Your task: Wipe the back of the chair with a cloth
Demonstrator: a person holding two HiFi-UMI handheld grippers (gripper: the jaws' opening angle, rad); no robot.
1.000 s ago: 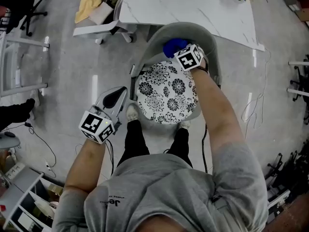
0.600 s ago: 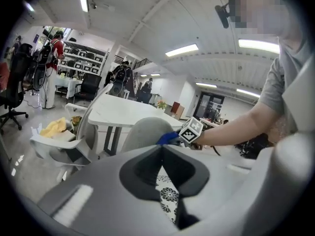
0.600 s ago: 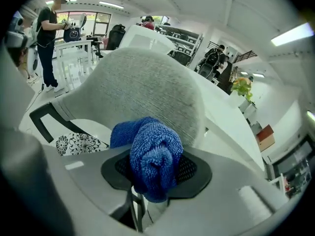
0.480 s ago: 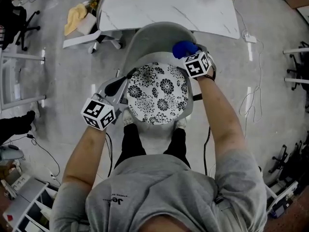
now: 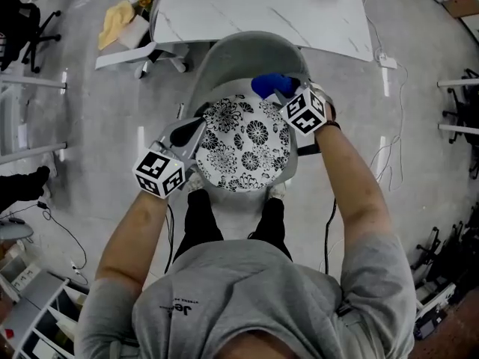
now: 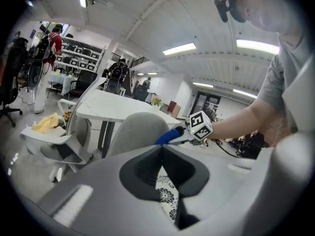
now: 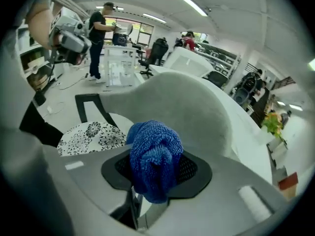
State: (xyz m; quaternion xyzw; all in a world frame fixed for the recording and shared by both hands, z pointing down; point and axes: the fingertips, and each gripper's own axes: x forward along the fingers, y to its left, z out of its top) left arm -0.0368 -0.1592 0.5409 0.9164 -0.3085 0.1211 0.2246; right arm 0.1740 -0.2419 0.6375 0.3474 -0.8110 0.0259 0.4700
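A grey chair's curved backrest rises behind a black-and-white floral seat cushion. My right gripper is shut on a bunched blue cloth, which lies against the inner right side of the backrest. In the right gripper view the blue cloth fills the jaws, with the backrest just beyond it. My left gripper is shut with nothing in it, at the cushion's left edge. From the left gripper view I see the backrest, the blue cloth and the cushion.
A white marble-top table stands right behind the chair. At the back left is a second white chair with a yellow cloth. Cables lie on the floor to the right. People stand far off.
The right gripper has carried the blue cloth a little leftward and down along the backrest. The left gripper has moved slightly right, closer to the cushion's edge.
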